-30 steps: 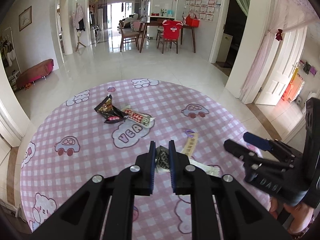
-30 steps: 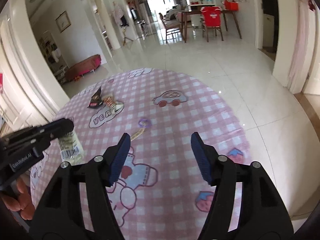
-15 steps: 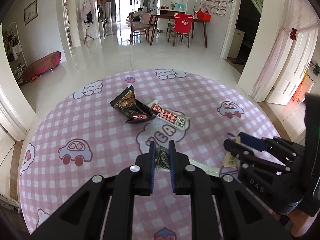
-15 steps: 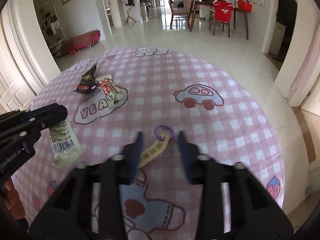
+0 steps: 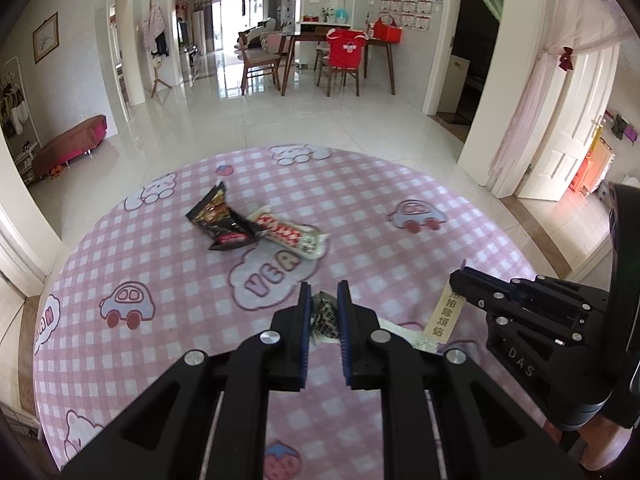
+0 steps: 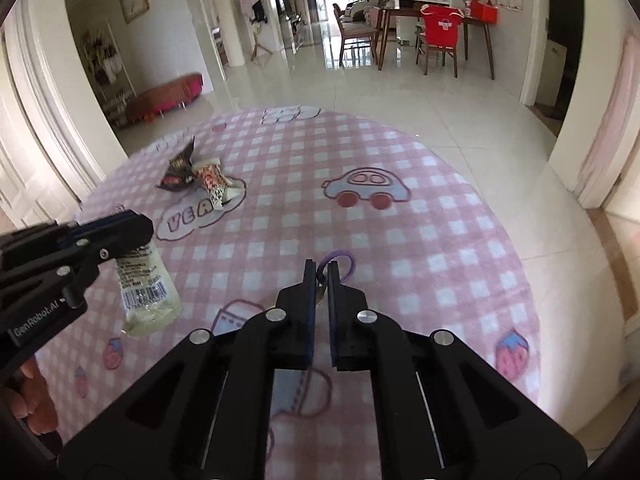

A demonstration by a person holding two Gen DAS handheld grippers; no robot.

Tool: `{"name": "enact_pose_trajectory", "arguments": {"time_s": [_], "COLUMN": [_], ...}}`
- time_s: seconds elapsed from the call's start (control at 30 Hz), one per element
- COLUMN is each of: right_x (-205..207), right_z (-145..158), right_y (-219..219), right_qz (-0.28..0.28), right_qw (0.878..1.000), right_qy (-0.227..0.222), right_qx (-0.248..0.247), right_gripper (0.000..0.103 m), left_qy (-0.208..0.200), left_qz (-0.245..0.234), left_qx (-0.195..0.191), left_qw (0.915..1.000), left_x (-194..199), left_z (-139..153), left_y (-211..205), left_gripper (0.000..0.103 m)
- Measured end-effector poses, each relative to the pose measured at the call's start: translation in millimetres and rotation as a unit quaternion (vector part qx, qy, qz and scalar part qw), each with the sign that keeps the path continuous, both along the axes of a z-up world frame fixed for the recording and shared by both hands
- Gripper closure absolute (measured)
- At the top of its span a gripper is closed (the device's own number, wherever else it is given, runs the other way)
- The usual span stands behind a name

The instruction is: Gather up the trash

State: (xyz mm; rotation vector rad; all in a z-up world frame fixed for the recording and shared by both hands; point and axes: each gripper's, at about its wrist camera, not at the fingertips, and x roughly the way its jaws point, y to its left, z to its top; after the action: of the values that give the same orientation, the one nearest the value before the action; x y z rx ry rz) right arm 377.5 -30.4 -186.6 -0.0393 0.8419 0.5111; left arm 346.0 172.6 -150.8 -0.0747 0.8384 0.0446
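Observation:
My left gripper [image 5: 323, 294] is shut on a clear plastic wrapper [image 5: 325, 316], which hangs from it with its barcode showing in the right wrist view [image 6: 146, 288]. My right gripper [image 6: 321, 270] is shut on a yellow paper tag with a purple loop [image 6: 340, 258]; the tag also shows in the left wrist view [image 5: 444, 314]. A black snack wrapper [image 5: 218, 220] and a red-white wrapper [image 5: 288, 234] lie together on the round pink checked table [image 5: 160, 240], ahead of both grippers.
The table's edge curves round at the far side and right, with tiled floor beyond. A dining table with chairs [image 5: 336, 56] stands far back. A pink bench [image 5: 68, 146] sits at the left wall.
My right gripper moved forward and closed on the yellow tag, which now lifts off the table. My left gripper kept hold of the clear wrapper and drew back slightly.

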Motion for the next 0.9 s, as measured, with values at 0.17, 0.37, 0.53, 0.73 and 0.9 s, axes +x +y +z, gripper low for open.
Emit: {"name": "enact_pose_trajectory", "arguments": {"time_s": [0.17, 0.37, 0.53, 0.73, 0.9], "right_x": [-23.3, -66.5, -101.2, -136.3, -151.9], "right_z": [16.9, 38.2, 38.8, 21.3, 1.3], "right_y": [-42.6, -128.5, -209.5, -294.9, -344.6], "right_qz": [-0.017, -0.069, -0.139, -0.249, -0.312], "right_qw": [0.999, 0.994, 0.986, 0.965, 0.947], "right_qy": [-0.008, -0.037, -0.060, -0.074, -0.065], "right_qx": [0.044, 0.081, 0.068, 0.035, 0.032], "right_gripper": [0.098, 0.098, 0.098, 0.098, 0.098], "left_qy": [-0.009, -0.019, -0.010, 0.021, 0.052], "left_qz": [-0.030, -0.105, -0.178, -0.266, -0.306], "left_qx": [0.006, 0.014, 0.021, 0.026, 0.016], "left_qw": [0.9995, 0.9942, 0.9837, 0.9633, 0.9504], "left_x": [-11.8, -23.5, -27.2, -27.6, -22.4], "left_z": [13.8, 23.0, 12.5, -18.8, -44.2], "left_y": [-33.4, -115.8, -201.0, -311.6, -372.4], "left_gripper": [0.091, 0.091, 0.091, 0.091, 0.075]}}
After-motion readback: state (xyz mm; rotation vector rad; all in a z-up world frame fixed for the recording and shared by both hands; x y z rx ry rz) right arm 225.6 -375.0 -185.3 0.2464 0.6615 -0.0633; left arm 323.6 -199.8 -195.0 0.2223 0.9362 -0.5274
